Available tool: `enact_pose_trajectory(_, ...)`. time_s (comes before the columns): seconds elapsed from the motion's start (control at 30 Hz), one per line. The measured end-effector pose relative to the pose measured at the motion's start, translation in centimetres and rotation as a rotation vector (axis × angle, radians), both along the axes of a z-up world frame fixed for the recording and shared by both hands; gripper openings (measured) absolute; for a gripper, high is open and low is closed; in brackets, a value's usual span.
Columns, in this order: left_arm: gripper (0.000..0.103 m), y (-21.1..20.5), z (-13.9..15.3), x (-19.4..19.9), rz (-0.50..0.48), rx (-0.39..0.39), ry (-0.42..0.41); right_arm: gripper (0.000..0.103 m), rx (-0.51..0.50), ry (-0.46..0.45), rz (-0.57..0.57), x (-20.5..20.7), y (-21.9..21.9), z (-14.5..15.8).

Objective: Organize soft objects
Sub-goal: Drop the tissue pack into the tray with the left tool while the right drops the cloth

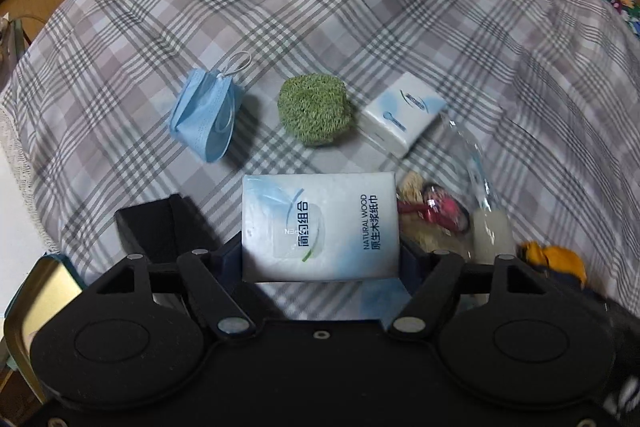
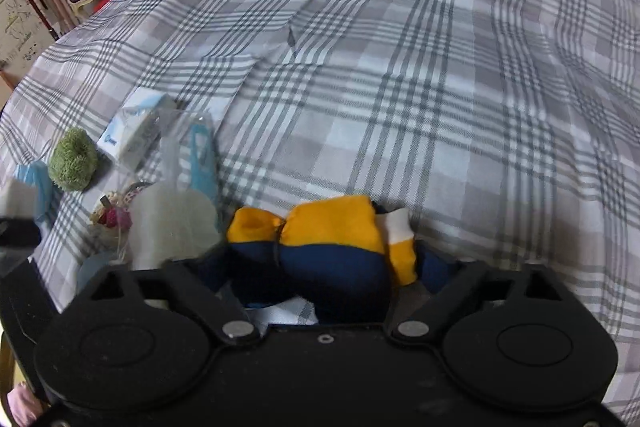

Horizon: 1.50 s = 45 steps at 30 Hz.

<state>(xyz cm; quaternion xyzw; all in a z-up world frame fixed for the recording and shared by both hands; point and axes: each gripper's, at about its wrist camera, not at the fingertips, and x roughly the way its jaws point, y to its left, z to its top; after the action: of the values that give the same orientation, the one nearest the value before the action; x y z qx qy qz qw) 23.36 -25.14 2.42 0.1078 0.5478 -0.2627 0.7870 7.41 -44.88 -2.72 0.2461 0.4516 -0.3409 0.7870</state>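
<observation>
My left gripper (image 1: 322, 253) is shut on a white and blue tissue pack (image 1: 320, 223), held flat above the plaid cloth (image 1: 320, 7). Beyond it lie a blue face mask (image 1: 204, 115), a green scrubber (image 1: 314, 111) and a small tissue pack (image 1: 404, 113). My right gripper (image 2: 326, 265) points down at the cloth, and its pads touch both ends of a yellow and navy soft toy (image 2: 332, 227). The scrubber (image 2: 74, 161) and small pack (image 2: 132, 135) show at the left of the right wrist view.
A clear plastic bag (image 1: 472, 163) with a pink item and a pale puff (image 2: 172, 223) lies between the two grippers. A black boxy shape (image 1: 152, 223) and a gold tin (image 1: 40, 291) sit at the cloth's left edge. Floor and furniture lie beyond.
</observation>
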Motion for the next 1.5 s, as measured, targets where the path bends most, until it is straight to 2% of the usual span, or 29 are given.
enact_pose_trajectory(0.1,0.069,2.3,1.0,-1.6,-0.021,-0.015,0.005,0.075,0.011,-0.046,-0.016,-0.6,-0.3,0.4)
enact_pose_trajectory(0.2,0.069,5.1,1.3,-2.8,-0.024,-0.01,0.009,0.075,0.025,-0.144,-0.078,-1.8,-1.3,1.2)
enact_pose_trajectory(0.3,0.069,8.2,0.8,-3.7,-0.006,0.016,0.013,0.075,0.016,-0.254,-0.135,-3.2,-1.9,2.4)
enact_pose_trajectory(0.4,0.069,11.7,-0.1,-4.1,0.021,0.036,0.046,0.075,-0.003,-0.319,-0.149,-3.9,-1.8,3.1)
enact_pose_trajectory(0.5,0.069,15.5,-1.3,-4.1,0.078,0.061,0.075,0.075,-0.039,-0.385,-0.117,-4.3,-0.8,3.9)
enact_pose_trajectory(0.7,0.069,22.9,-4.5,-3.1,0.244,0.111,0.123,0.075,-0.245,-0.483,0.036,-4.1,4.0,6.1)
enact_pose_trajectory(0.8,0.069,25.4,-5.4,-2.4,0.311,0.124,0.111,0.075,-0.291,-0.518,0.123,-3.8,6.2,6.6)
enact_pose_trajectory(0.97,0.069,28.7,-5.9,-1.1,0.38,0.101,0.076,0.075,-0.322,-0.533,0.235,-3.9,9.5,7.3)
enact_pose_trajectory(1.27,0.069,30.0,-5.9,-0.2,0.414,0.07,0.012,0.075,-0.25,-0.479,0.346,-2.9,13.8,9.7)
enact_pose_trajectory(1.5,0.069,30.2,-6.2,-0.6,0.415,0.071,0.007,0.075,-0.164,-0.454,0.548,-0.1,19.7,11.5)
